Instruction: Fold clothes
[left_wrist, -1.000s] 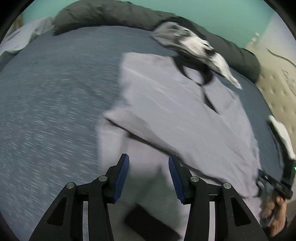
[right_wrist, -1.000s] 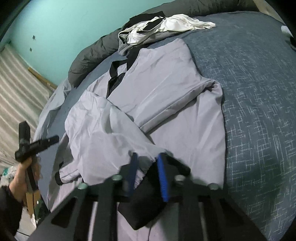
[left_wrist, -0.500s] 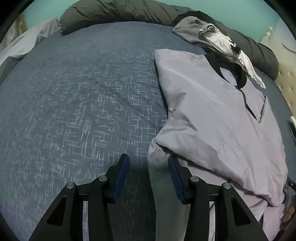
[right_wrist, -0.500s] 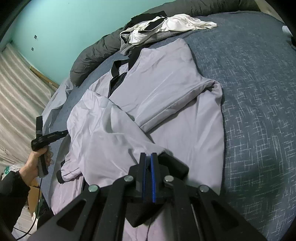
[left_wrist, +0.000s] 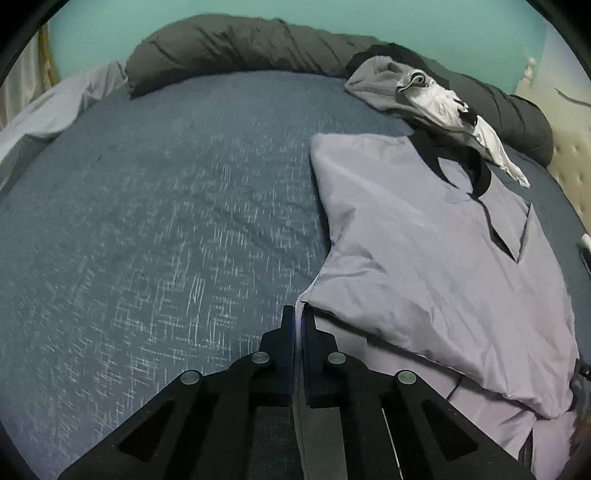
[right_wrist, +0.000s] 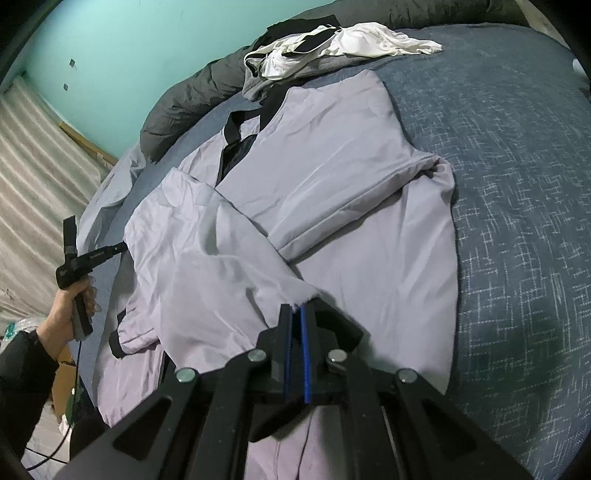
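Pinching a thin edge of the grey jacket (left_wrist: 424, 258), my left gripper (left_wrist: 298, 314) has its jaws clamped together at the garment's side hem, where the folded sleeve meets the body. My right gripper (right_wrist: 298, 314) is likewise clenched on cloth, a frayed pale corner of the jacket's near flap poking out above its blue pads (right_wrist: 304, 343).

I judge the jacket light and very soft. It creases freely, drapes off the bed's near edge and will sag wherever I leave it unsupported, so lifting from two well-spaced points on the hem or a seam should keep it flat. The fabric looks smooth, perhaps a little slippery, so a shallow bite on a single layer could slide out; a deeper hold over the doubled seam seems safer.

The garment lies front up on the blue bed (left_wrist: 166, 221), its black collar (left_wrist: 480, 177) towards the far side, touching a heap of grey and white clothes (right_wrist: 332, 48) against the dark rolled duvet (left_wrist: 229, 48). One sleeve is already folded across the chest. Open bedcover spreads on the side beyond my left gripper, giving room to swing a fold. On the other side, a hand (right_wrist: 70, 310) holds a dark device just off the mattress edge.
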